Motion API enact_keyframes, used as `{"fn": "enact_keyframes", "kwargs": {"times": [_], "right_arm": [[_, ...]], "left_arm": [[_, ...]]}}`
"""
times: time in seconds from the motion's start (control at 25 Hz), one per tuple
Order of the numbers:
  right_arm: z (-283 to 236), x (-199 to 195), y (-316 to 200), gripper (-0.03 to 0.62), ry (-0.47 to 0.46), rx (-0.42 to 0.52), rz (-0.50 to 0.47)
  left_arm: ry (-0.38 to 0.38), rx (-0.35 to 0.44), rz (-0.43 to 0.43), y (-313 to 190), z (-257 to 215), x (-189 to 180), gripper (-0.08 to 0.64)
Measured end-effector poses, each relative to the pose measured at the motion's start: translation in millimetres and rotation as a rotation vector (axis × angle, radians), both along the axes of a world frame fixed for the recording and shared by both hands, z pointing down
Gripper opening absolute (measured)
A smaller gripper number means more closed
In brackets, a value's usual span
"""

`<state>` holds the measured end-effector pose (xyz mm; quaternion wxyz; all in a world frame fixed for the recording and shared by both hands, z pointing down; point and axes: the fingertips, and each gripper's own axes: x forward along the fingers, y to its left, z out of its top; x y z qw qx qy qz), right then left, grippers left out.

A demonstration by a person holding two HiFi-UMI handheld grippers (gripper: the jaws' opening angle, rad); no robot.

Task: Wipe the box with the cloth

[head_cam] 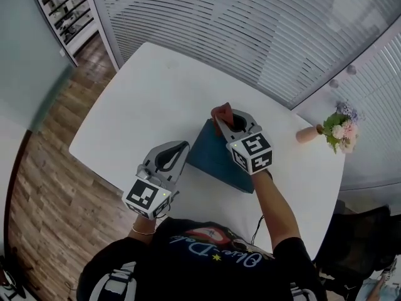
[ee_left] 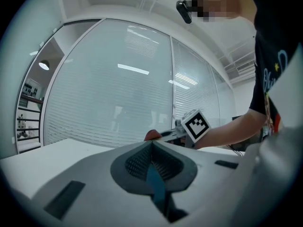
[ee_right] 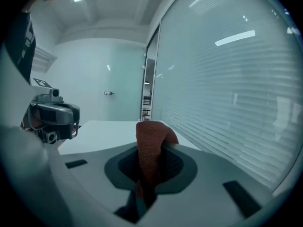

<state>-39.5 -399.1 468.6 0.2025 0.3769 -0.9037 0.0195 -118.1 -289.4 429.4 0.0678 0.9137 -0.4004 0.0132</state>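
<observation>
A dark teal box (head_cam: pixel 216 160) lies flat on the white table (head_cam: pixel 144 105). My right gripper (head_cam: pixel 223 123) is over the box's far corner, shut on a red-brown cloth (head_cam: pixel 220 112) that bunches out past its tips. In the right gripper view the cloth (ee_right: pixel 150 138) hangs folded between the jaws of the right gripper (ee_right: pixel 151 151). My left gripper (head_cam: pixel 183 147) sits at the box's left edge with its jaws shut and tips meeting. In the left gripper view a sliver of teal (ee_left: pixel 155 186) shows through the gap behind the tips of the left gripper (ee_left: pixel 151 144).
A small vase of flowers (head_cam: pixel 336 130) stands at the table's right side. Slatted blinds (head_cam: pixel 250 30) run behind the far edge. A shelf unit (head_cam: pixel 66 11) stands at the far left over wooden floor. A dark chair (head_cam: pixel 360 237) is at the lower right.
</observation>
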Motion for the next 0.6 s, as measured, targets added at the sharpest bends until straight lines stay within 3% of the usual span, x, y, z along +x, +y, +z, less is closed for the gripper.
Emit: {"fn": "enact_keyframes", "kwargs": {"times": [0.36, 0.6], "right_arm": [[41, -32, 13, 0.044, 0.200, -0.074, -0.146], [51, -29, 20, 0.044, 0.308, -0.093, -0.152]], "left_arm": [[0.034, -0.004, -0.004, 8, 6, -3, 0.005], [0.048, 0.006, 0.022, 9, 3, -2, 0.005]]}}
